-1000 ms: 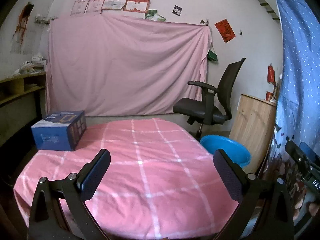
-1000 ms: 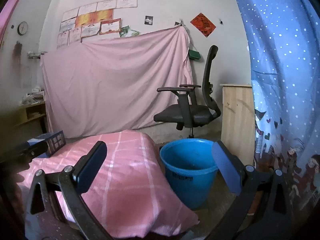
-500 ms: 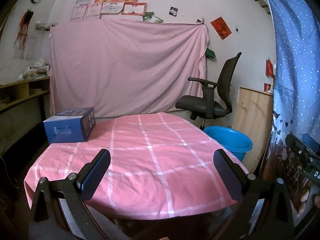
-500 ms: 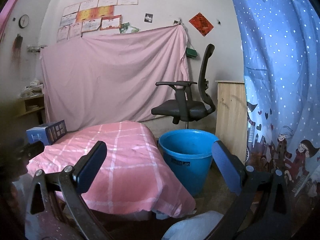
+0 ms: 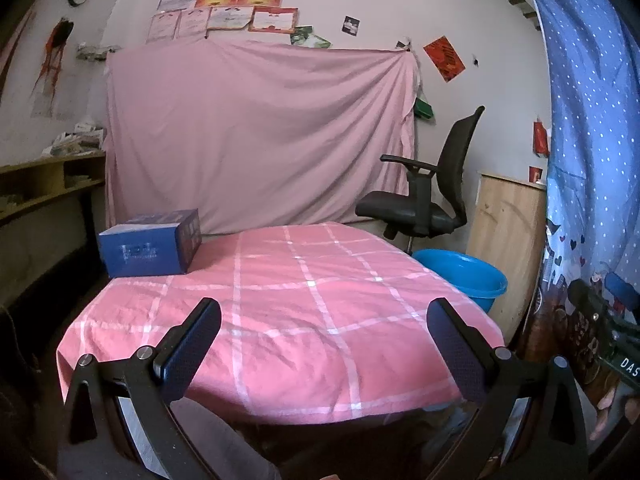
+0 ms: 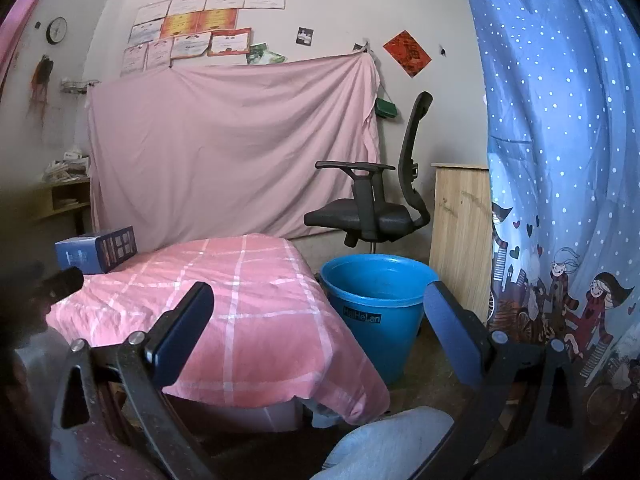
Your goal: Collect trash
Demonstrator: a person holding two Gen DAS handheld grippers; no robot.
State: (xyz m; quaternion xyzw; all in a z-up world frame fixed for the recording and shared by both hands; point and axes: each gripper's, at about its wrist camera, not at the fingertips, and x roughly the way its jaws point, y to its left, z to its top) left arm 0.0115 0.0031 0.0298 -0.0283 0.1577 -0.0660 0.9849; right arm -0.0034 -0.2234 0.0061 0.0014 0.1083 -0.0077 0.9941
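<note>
A blue plastic bucket [image 6: 376,304] stands on the floor right of the table; its rim also shows in the left wrist view [image 5: 464,276]. The table's pink checked cloth [image 5: 280,304] carries a dark blue box [image 5: 152,248] at its far left corner, which also shows in the right wrist view [image 6: 96,250]. My left gripper [image 5: 324,332] is open and empty, held back from the table's near edge. My right gripper [image 6: 318,320] is open and empty, low, in front of the table's right corner and the bucket. I see no loose trash.
A black office chair [image 6: 372,208] and a wooden cabinet [image 6: 460,236] stand behind the bucket. A blue starred curtain [image 6: 560,160] hangs on the right. A pink sheet [image 5: 256,140] covers the back wall. Shelves [image 5: 44,184] stand at left. My knee [image 6: 384,440] shows below.
Both grippers have pulled back and dropped lower, so the table and bucket look farther away. The jaws have stayed open.
</note>
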